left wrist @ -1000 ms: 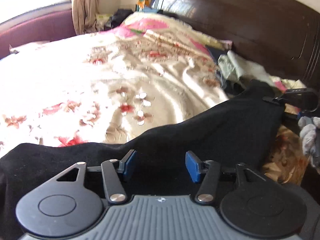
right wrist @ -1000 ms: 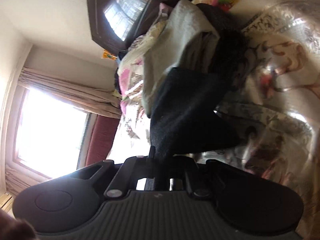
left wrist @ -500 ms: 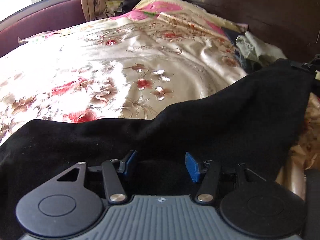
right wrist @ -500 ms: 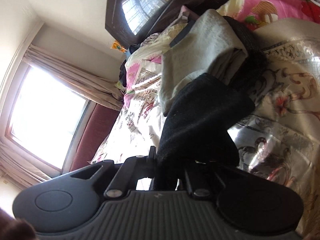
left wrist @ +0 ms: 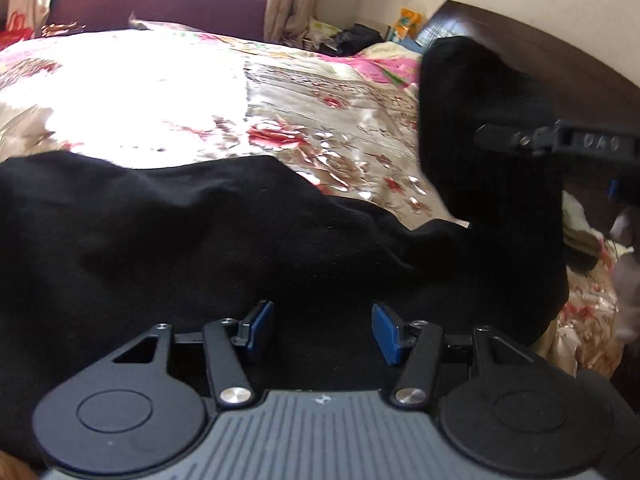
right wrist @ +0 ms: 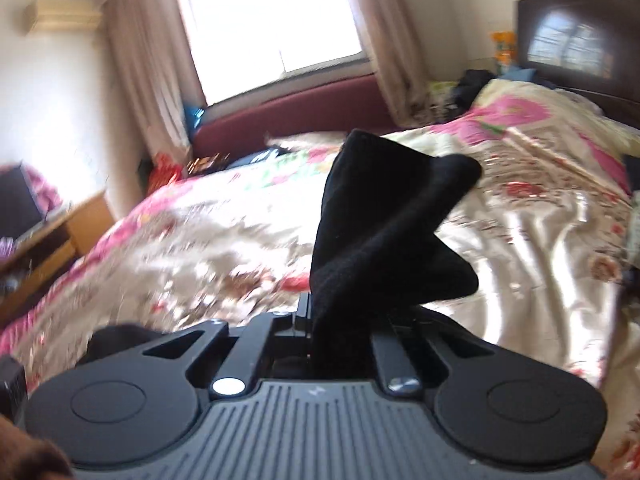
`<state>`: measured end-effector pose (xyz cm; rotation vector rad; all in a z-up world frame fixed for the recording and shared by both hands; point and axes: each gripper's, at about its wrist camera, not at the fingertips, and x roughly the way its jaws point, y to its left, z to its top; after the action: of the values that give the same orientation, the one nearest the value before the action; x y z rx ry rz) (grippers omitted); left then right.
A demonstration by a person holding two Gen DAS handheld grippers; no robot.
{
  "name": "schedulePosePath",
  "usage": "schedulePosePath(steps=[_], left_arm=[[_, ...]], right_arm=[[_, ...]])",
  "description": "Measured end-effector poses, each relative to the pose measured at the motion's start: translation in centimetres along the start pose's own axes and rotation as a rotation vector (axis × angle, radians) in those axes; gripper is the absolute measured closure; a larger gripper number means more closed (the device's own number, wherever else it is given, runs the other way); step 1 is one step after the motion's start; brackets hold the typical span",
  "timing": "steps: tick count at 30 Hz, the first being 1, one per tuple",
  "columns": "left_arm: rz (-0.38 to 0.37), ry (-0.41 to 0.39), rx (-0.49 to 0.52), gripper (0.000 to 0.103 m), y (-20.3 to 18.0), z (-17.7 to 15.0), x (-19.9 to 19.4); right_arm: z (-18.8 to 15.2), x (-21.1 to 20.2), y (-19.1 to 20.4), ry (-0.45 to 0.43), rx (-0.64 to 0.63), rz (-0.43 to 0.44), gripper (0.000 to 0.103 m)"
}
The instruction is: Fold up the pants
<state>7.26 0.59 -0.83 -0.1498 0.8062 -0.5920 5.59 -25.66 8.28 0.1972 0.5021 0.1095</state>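
Black pants lie spread over the floral bedspread in the left wrist view. My left gripper is open, its blue pads just above the black cloth, holding nothing. My right gripper is shut on an end of the pants, which sticks up in a bunched fold before the camera. In the left wrist view the right gripper holds that end lifted at the right, above the bed.
A dark wooden headboard stands at the right. A maroon padded bench runs under the window with curtains. Clutter and clothes lie at the bed's right side. A wooden desk stands left of the bed.
My right gripper has swung the held pants end up and over toward the left, turning its view from sideways to level. The left gripper stays open over the cloth.
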Motion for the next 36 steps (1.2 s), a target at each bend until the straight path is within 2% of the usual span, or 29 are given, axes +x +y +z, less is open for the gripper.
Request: schedulePosePath(steps=[2, 5, 9, 11, 15, 18, 21, 24, 26, 27, 29, 30, 34, 35, 36], left_arm=[[0.003, -0.015, -0.044, 0.035, 1.5, -0.7, -1.1], [0.024, -0.022, -0.083, 0.035, 3.1, -0.9, -2.0], [0.04, -0.034, -0.155, 0.034, 5.2, -1.2, -3.0], [0.052, -0.025, -0.163, 0.034, 5.7, -1.9, -3.4], [0.049, -0.03, -0.134, 0.034, 5.9, -2.5, -3.9], [0.018, -0.06, -0.203, 0.034, 7.4, -2.2, -4.6], [0.0, -0.136, -0.311, 0.034, 9.5, -2.1, -5.9], [-0.01, -0.226, -0.412, 0.034, 11.6, -2.5, -7.6], [0.007, -0.267, -0.456, 0.033, 12.6, -2.8, -8.4], [0.028, -0.286, -0.47, 0.033, 12.9, -3.0, -8.8], [0.065, -0.32, -0.489, 0.033, 13.5, -3.4, -9.6], [0.089, -0.332, -0.491, 0.033, 13.6, -3.6, -10.1], [0.24, -0.361, -0.417, 0.032, 13.2, -4.4, -12.0], [0.257, -0.361, -0.411, 0.032, 13.1, -4.8, -12.4], [0.293, -0.327, -0.381, 0.033, 12.8, -4.8, -12.2]], right_arm=[[-1.6, 2.3, 5.3, 0.034, -0.147, 0.037, 0.094], [-2.8, 5.1, 10.3, 0.057, -0.252, 0.083, 0.094], [-6.2, 7.5, 16.7, 0.114, -0.502, 0.085, 0.093], [-6.9, 7.6, 18.2, 0.159, -0.506, 0.112, 0.093], [-7.5, 7.4, 18.8, 0.181, -0.561, 0.091, 0.093], [-6.8, 7.4, 18.4, 0.208, -0.526, 0.08, 0.093], [-4.4, 8.5, 17.3, 0.277, -0.314, 0.103, 0.093], [-1.0, 8.8, 16.4, 0.237, -0.131, 0.118, 0.093], [1.4, 8.7, 16.1, 0.172, 0.001, 0.134, 0.093], [2.1, 8.4, 16.6, 0.133, 0.001, 0.14, 0.094], [2.3, 8.3, 19.3, 0.069, -0.132, 0.122, 0.093], [1.8, 8.7, 20.6, 0.072, -0.184, 0.13, 0.093], [-2.6, 11.6, 25.3, 0.193, -0.31, 0.23, 0.093], [-4.0, 12.1, 26.6, 0.207, -0.372, 0.236, 0.093], [-5.7, 12.4, 27.8, 0.211, -0.46, 0.229, 0.091]])
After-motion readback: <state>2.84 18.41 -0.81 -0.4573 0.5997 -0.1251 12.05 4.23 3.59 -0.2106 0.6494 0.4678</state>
